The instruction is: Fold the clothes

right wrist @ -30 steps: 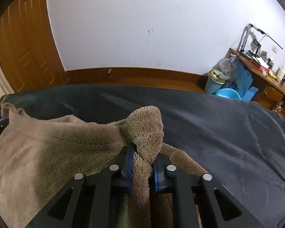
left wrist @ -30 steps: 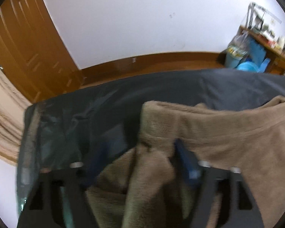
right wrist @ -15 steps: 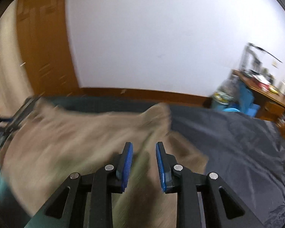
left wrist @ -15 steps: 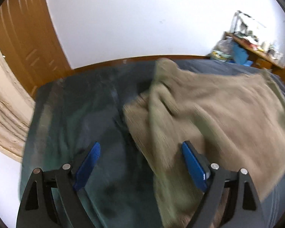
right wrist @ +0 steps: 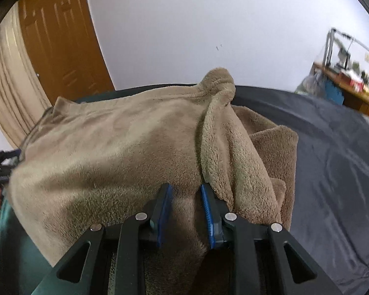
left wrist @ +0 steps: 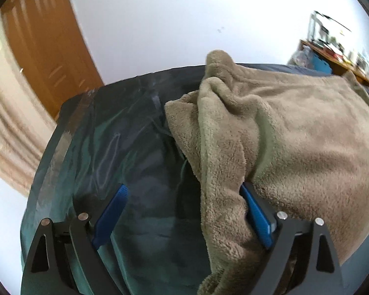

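Left wrist view, items as we find them:

1. Left gripper (left wrist: 184, 188): jaws wide, and they have just been opening. A loose fold of the garment lies between them and rests against the right-hand pad (left wrist: 257, 218). The other pad hangs free over the cover, so we count nothing clamped.
2. Tan fleece garment (left wrist: 295, 135): spread over the right half of the surface, with one corner bunched into a peak at the far edge.
3. Dark bed cover (left wrist: 125, 147): shiny and creased, and it bears the garment.
4. Beige curtain (left wrist: 7, 123) and wooden door (left wrist: 44, 49): at the left, both blurred.

From the right wrist view we add:

5. Right gripper (right wrist: 186, 186): jaws narrow, a small gap between the blue pads. We see no fold pinched there. The pile showing in the gap belongs to the garment (right wrist: 110, 147) lying under the fingers, and a thick fold drapes along the outer side of the right finger.
6. Bed cover (right wrist: 332, 159): bare to the right of the garment.
7. Blue container (right wrist: 333, 93): on the floor beside the wooden desk (right wrist: 356, 91), well apart from the garment. We cannot tell its contents, as the area is blurred. Small objects crowd the desk top, too smeared to list.
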